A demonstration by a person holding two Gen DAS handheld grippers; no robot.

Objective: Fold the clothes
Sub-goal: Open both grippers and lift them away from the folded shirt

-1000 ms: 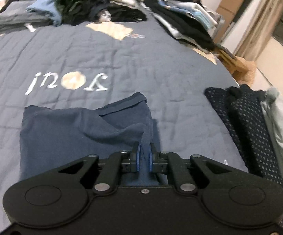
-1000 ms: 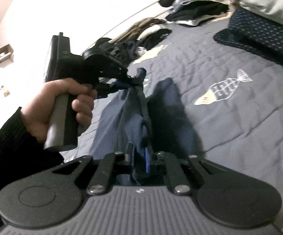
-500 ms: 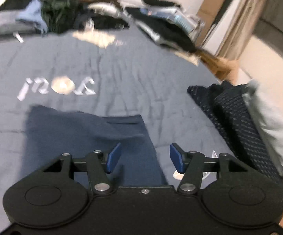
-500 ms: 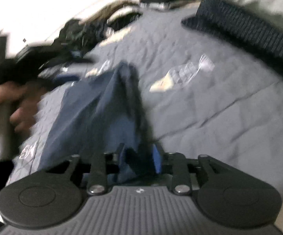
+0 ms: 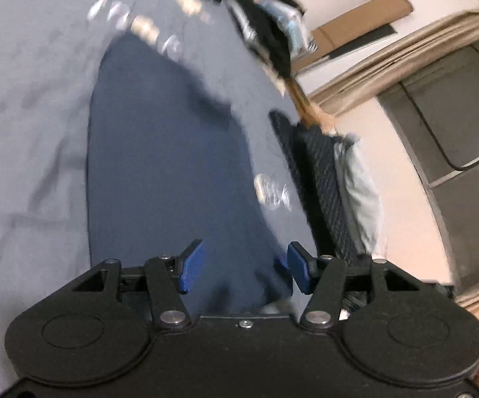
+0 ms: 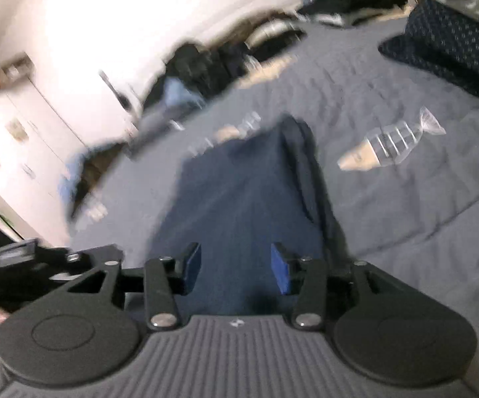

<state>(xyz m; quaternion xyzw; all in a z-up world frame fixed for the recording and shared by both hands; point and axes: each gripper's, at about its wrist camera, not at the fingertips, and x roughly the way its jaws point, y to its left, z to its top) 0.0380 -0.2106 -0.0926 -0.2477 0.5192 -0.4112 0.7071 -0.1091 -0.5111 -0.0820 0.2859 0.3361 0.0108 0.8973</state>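
A navy garment (image 5: 166, 152) lies folded flat on the grey-blue quilt (image 5: 33, 106). My left gripper (image 5: 244, 270) hovers over its near end, open, with no cloth pinched between the blue pads. In the right wrist view the same navy garment (image 6: 239, 195) stretches away from my right gripper (image 6: 236, 267), whose jaws are opening above the cloth and press on nothing. The left gripper's black body (image 6: 24, 258) and a bit of the hand show at that view's lower left edge. Both views are motion-blurred.
A dark dotted folded garment (image 5: 319, 172) and a pale grey one (image 5: 358, 179) are stacked at the bed's right edge. Heaps of unfolded clothes (image 6: 206, 66) line the far side. A fish print (image 6: 388, 142) marks the quilt. Curtains (image 5: 388, 53) and a dark window (image 5: 454, 106) stand beyond.
Both grippers have let go of the navy garment and opened. The cloth dropped flat onto the quilt. The left gripper swung sideways and tilted; the right shifted slightly.
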